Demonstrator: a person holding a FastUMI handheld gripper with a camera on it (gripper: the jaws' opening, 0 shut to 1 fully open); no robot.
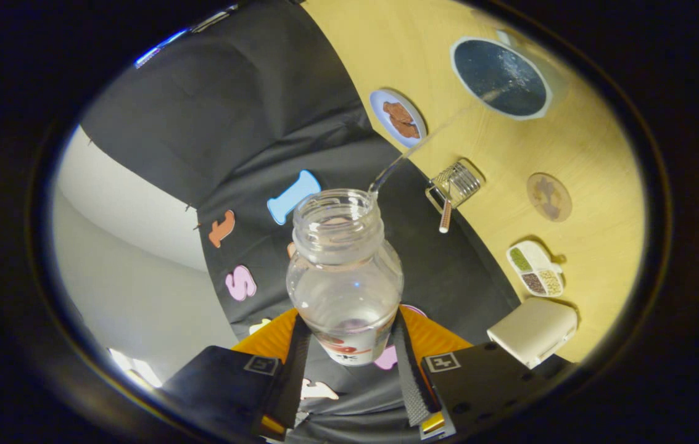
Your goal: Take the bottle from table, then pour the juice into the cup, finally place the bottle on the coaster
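Gripped between the two fingers (303, 364) of the gripper (349, 361), which are pressing on its lower sides, a clear, uncapped plastic bottle (344, 277) is sitting nearest the camera. Its label band (349, 346) is showing red and dark marks, but the writing is too blurred to read. Each gripper block is carrying a small square black-and-white marker (443, 362), bearing no legible words.

From the bottle's open mouth a thin stream of clear liquid (432, 135) is arcing across the pale wooden tabletop (596, 154) and is landing in a white-rimmed round cup with a dark inside (500, 77), which is standing well beyond the fingers, toward the table's far end. Just beside the stream, at the tabletop's edge against the black cloth wall, a pale blue plate holding brown pieces (398, 117) is lying. Further along that same edge a small shiny wire holder (457, 183) is standing. A round brownish coaster (548, 197) is lying bare in the middle of the tabletop, well apart from the cup. Nearer the gripper, a white divided dish with green, dark and pale grains (536, 269) is resting, and a cream-coloured box (533, 332) is sitting just beside it.
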